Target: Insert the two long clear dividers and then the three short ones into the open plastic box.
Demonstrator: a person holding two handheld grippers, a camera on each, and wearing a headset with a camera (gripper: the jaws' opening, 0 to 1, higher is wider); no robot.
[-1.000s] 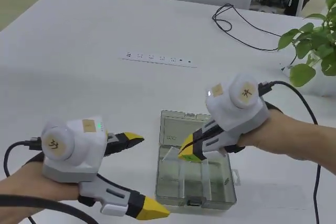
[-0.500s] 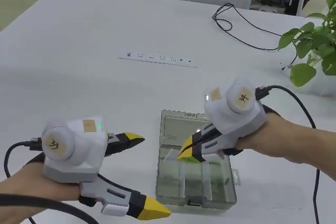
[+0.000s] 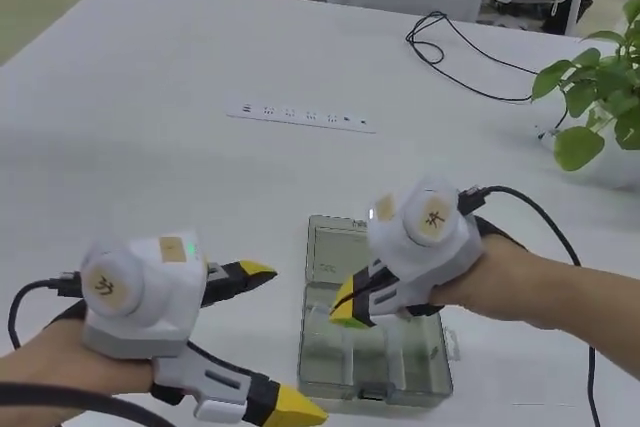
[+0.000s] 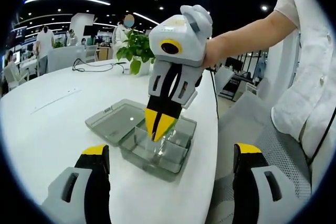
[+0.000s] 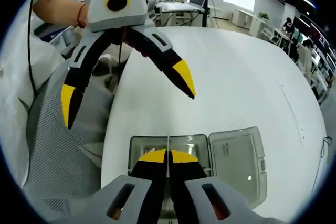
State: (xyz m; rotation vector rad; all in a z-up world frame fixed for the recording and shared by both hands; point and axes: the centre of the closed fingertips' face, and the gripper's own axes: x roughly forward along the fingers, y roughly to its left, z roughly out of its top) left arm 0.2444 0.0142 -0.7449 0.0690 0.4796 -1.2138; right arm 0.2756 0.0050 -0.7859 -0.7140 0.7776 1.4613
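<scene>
One broad white table (image 3: 150, 97) carries everything. At its far right edge stands a leafy green plant (image 3: 600, 87), and a black cable (image 3: 470, 47) loops across the far side. A flat white power strip (image 3: 300, 115) lies mid-table, well apart from the work.

Nearer the person sits the open plastic box (image 3: 420, 362). Its base is closest to the person and its lid (image 3: 335, 247) lies folded flat on the table on the far side. In the left gripper view the box (image 4: 173, 163) rests near the table's edge, and in the right gripper view its base (image 5: 142, 150) and lid (image 5: 236, 156) lie side by side.

The left gripper (image 3: 280, 340) hovers above the table just left of the box with its yellow-tipped jaws spread wide and nothing between them. The right gripper view shows it (image 5: 126, 92) gaping in the same way.

The right gripper (image 3: 345, 309) points down over the left part of the box base, its jaws pressed together. Between its tips (image 5: 168, 156) runs a thin pale line, seemingly a clear divider (image 5: 168, 142) seen edge-on. In the left gripper view the same gripper (image 4: 157, 127) holds a clear sliver (image 4: 160, 148) that reaches down into the base. I cannot tell whether the piece is long or short.
</scene>
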